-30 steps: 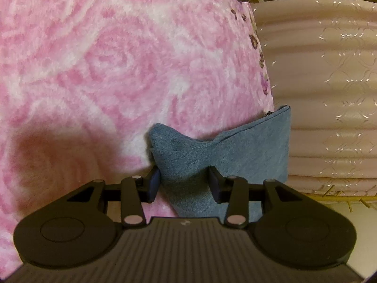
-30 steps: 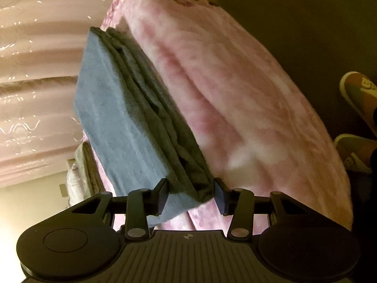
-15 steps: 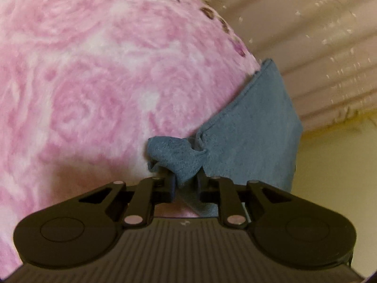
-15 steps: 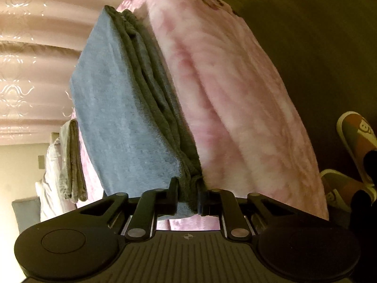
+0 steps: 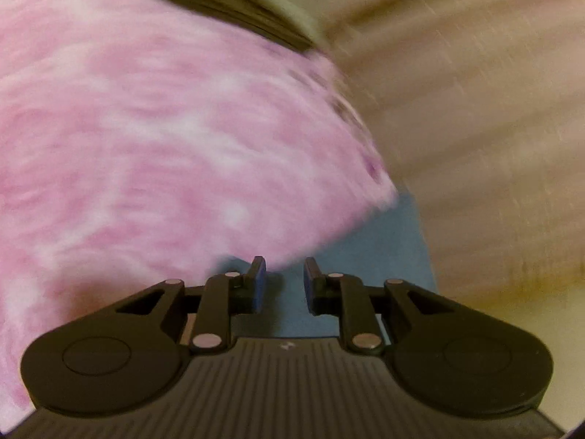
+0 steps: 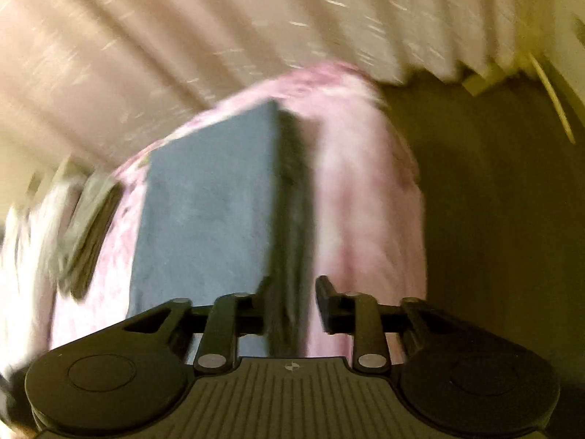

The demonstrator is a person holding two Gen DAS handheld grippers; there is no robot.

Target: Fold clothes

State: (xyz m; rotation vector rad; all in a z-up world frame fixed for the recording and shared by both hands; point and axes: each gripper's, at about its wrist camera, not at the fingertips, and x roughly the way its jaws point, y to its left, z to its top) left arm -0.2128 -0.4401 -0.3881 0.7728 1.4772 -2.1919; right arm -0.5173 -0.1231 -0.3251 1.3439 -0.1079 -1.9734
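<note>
Right gripper (image 6: 292, 300) is the one lined up with the work: your jaws are opening, and the dark layered edge of the folded blue cloth (image 6: 208, 201) sits in the gap. The left finger is right against that edge. The right finger stands clear of it, with pink blanket (image 6: 365, 201) showing between, so there is no clamp on that side.

The cloth lies flat on the blanket. Its long axis runs straight away from your right jaws toward the far edge of the blanket by the curtain (image 6: 146, 36). The flat top face lies left of the jaw line and the stacked fold edge is dead ahead. Its near end is under your fingertips and its far corner stops short of the blanket's far edge.

Left gripper (image 5: 284, 281): your jaws stand a little apart with a narrow gap. Blue cloth shows behind and below the gap and runs off to the right along the blanket's edge. The frame is too blurred to tell whether the pads pinch any of it.

My read is that the right hand is nearer the fold edge, so any regrasp or smoothing starts there, working along the long axis. A pile of other clothes (image 6: 84, 226) sits at the blanket's left edge, apart from the blue cloth. Both views are smeared.
</note>
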